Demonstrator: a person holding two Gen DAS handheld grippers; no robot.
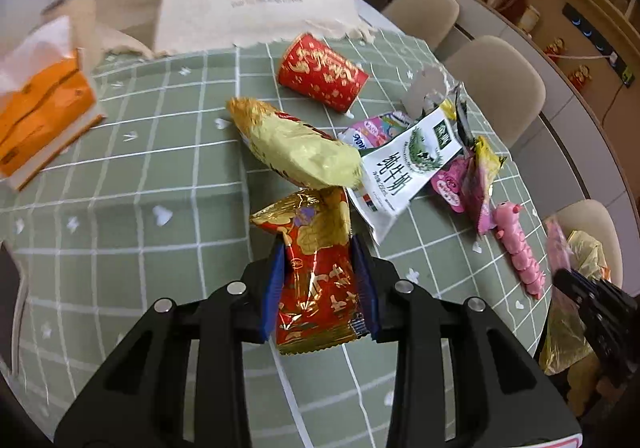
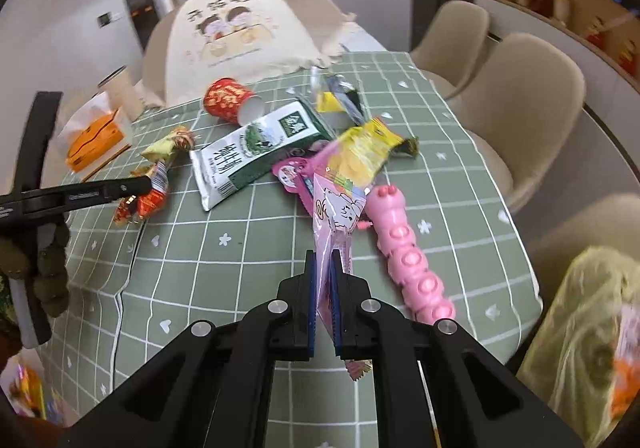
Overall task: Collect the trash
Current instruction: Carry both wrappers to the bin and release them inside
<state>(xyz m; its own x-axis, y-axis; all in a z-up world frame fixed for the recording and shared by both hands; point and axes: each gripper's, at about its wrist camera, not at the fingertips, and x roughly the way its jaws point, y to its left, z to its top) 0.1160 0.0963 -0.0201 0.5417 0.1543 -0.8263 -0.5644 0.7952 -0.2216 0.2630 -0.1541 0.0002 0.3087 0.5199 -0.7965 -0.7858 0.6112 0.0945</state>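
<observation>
Both tongs grip wrappers: our left gripper (image 1: 320, 260) clamps a red-gold snack packet (image 1: 316, 280), our right gripper (image 2: 325, 268) pinches a pink wrapper (image 2: 338, 215), above the table's (image 2: 192, 272) near edge.

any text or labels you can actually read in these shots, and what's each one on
"纯牛奶" reads on the white and green milk carton; its smaller print is too small.
"开饭啦" on the cartoon chair cover; the line under the drawing is blurred.
Red paper cup: gold calligraphy, not legible.
Red and gold wrapper in the left gripper: gold characters, crumpled, unreadable.
Pink wrapper in the right gripper: print too blurred.
</observation>
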